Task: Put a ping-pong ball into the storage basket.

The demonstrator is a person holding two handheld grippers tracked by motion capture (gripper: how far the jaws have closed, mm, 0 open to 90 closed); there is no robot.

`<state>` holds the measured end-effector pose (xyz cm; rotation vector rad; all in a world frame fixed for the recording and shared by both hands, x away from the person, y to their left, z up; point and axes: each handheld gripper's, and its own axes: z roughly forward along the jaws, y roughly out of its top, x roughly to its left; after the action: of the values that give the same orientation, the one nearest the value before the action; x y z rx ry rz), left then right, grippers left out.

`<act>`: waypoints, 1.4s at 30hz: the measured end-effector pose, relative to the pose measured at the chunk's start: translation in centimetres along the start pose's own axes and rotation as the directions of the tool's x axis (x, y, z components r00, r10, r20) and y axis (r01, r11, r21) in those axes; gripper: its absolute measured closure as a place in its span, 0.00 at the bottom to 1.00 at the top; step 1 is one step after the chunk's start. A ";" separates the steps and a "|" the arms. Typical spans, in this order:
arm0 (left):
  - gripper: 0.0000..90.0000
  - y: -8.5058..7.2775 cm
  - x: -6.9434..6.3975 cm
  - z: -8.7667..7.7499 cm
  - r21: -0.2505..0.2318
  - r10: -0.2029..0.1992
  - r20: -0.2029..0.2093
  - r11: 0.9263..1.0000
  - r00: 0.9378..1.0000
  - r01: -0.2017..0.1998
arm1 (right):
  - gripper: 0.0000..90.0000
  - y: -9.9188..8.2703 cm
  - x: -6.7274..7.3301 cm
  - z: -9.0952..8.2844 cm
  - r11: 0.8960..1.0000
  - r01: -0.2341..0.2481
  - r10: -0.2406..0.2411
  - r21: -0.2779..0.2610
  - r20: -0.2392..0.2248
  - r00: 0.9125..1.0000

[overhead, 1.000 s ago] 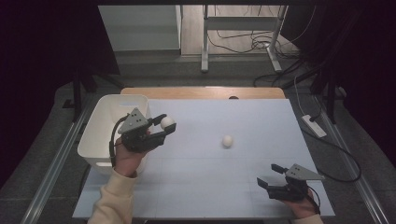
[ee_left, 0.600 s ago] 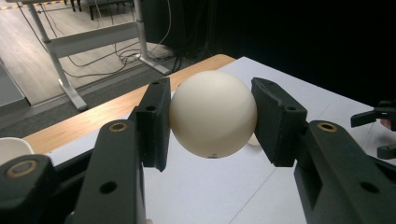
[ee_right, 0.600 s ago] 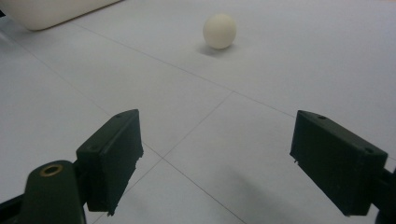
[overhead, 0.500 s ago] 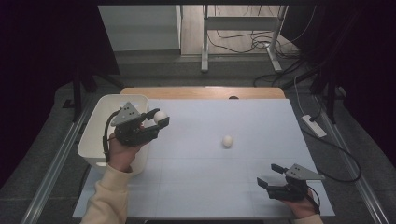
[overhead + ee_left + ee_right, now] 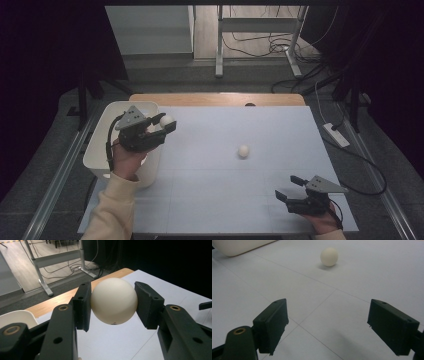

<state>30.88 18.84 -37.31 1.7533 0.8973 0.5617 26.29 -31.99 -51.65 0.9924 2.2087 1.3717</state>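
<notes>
My left gripper point(image 5: 165, 123) is shut on a cream ball point(image 5: 166, 120), held in the air just above the right rim of the white bin point(image 5: 100, 145). Seen from the left gripper view, that ball point(image 5: 114, 300) is pinched between the two black pads. A second cream ball point(image 5: 243, 150) lies loose on the white table, right of centre. My right gripper point(image 5: 289, 188) rests near the table's front right edge, jaws wide apart with nothing between them. Its own camera shows the loose ball point(image 5: 329, 256) well ahead on the table.
The white bin stands at the table's left edge, and its corner point(image 5: 237, 246) appears in the right gripper view. A wooden strip point(image 5: 215, 99) runs along the table's far edge. A power strip point(image 5: 336, 134) and cables lie on the floor to the right.
My left gripper has carried its ball leftward and slightly away, from over the table to the bin's right rim. The right gripper and the loose ball have stayed put.
</notes>
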 end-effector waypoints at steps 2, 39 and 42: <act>0.56 0.0 0.2 0.0 0.002 -0.003 -0.005 1.000 1.000 0.003 | 0.18 0.0 0.0 0.0 1.000 0.001 -0.001 0.002 -0.001 1.000; 0.56 0.6 2.6 -0.6 0.052 0.002 -0.115 0.999 0.993 0.004 | 0.18 0.0 0.0 0.0 1.000 0.003 -0.003 -0.001 0.004 1.000; 0.56 0.6 2.9 -0.6 0.061 0.005 -0.129 0.998 0.992 0.003 | 0.18 0.0 0.0 0.0 1.000 0.003 -0.003 0.000 0.005 1.000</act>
<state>32.44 21.38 -36.67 1.7884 1.0129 0.6605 26.29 -31.99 -51.62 0.9907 2.2056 1.3673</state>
